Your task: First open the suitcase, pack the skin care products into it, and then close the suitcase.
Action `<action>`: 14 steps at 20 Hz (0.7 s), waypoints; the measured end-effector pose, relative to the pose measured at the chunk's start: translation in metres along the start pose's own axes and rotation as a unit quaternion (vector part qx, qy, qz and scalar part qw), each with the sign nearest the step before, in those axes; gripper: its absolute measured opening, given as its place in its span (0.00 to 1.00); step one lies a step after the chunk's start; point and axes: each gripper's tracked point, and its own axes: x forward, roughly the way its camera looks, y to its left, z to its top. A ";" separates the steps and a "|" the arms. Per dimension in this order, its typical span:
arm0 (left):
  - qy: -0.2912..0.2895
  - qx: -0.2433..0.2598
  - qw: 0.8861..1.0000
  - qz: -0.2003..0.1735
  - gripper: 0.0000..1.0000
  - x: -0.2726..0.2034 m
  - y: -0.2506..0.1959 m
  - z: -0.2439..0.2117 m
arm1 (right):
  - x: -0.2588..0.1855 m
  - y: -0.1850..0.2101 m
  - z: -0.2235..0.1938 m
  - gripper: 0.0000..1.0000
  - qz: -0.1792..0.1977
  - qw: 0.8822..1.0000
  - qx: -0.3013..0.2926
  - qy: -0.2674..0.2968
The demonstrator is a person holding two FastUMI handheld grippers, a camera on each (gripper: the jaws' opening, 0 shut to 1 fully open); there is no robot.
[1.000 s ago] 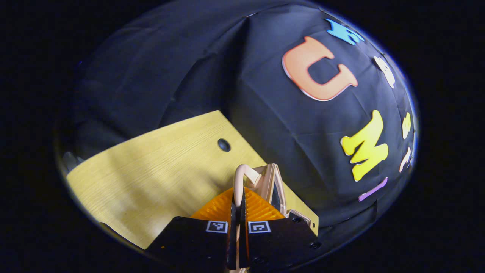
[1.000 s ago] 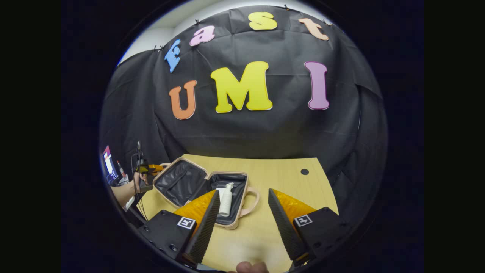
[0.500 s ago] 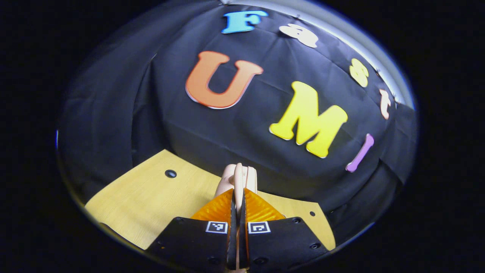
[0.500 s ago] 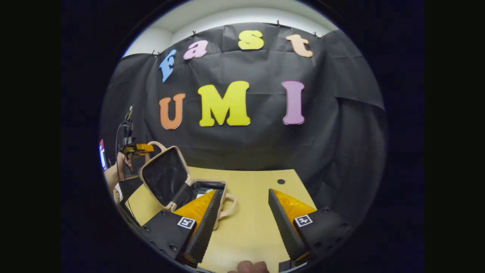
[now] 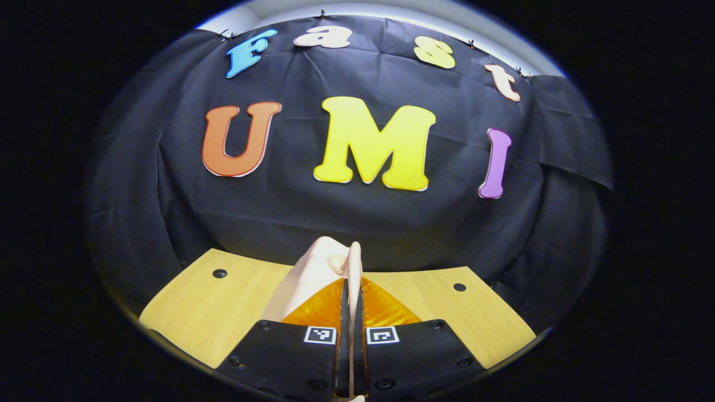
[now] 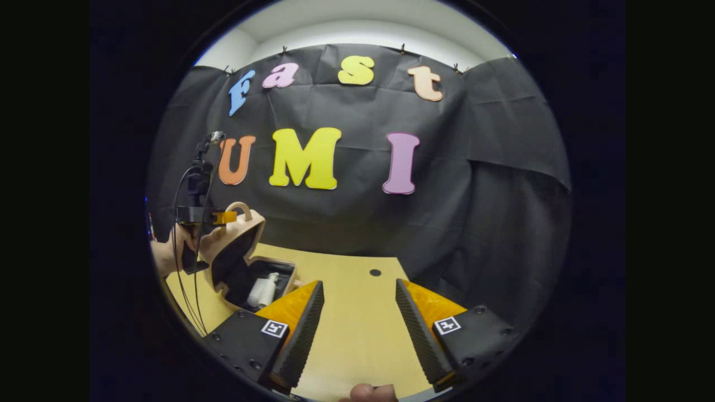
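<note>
A beige suitcase (image 6: 234, 251) lies at the table's left in the right gripper view. Its lid stands raised and tilts over the base, where a white pump bottle (image 6: 262, 290) lies on the dark lining. The left gripper (image 6: 223, 216), held by a hand (image 6: 167, 254), grips the lid's handle (image 6: 240, 207). In the left gripper view that gripper (image 5: 352, 285) is shut on the thin beige handle (image 5: 353, 259), with the lid's outer shell (image 5: 304, 276) just left of it. My right gripper (image 6: 358, 287) hangs open over bare table, to the right of the suitcase, holding nothing.
The yellow wooden table (image 6: 357, 335) has a small round hole (image 6: 375, 272) near its far edge; two such holes (image 5: 219, 273) (image 5: 459, 287) show in the left gripper view. Black cloth wall stands close behind. Cables hang from the left gripper's mount (image 6: 198, 178).
The left gripper has lifted the lid by its handle from lying flat to tilted over the base, turning toward the wall. The right gripper view has shifted right, away from the suitcase.
</note>
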 end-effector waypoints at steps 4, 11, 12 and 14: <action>0.023 0.038 0.999 -0.011 0.06 0.014 -0.045 -0.032 | -0.002 -0.033 -0.008 0.77 -0.024 1.000 0.001 0.010; 0.090 0.118 0.989 -0.012 0.06 0.038 -0.099 -0.105 | 0.004 -0.081 -0.022 0.76 -0.059 0.998 0.003 0.031; 0.100 0.128 0.987 -0.010 0.06 0.042 -0.102 -0.115 | 0.005 -0.086 -0.025 0.76 -0.063 0.997 0.004 0.034; 0.121 0.144 0.982 -0.006 0.06 0.047 -0.110 -0.136 | 0.006 -0.095 -0.030 0.77 -0.071 0.997 0.015 0.039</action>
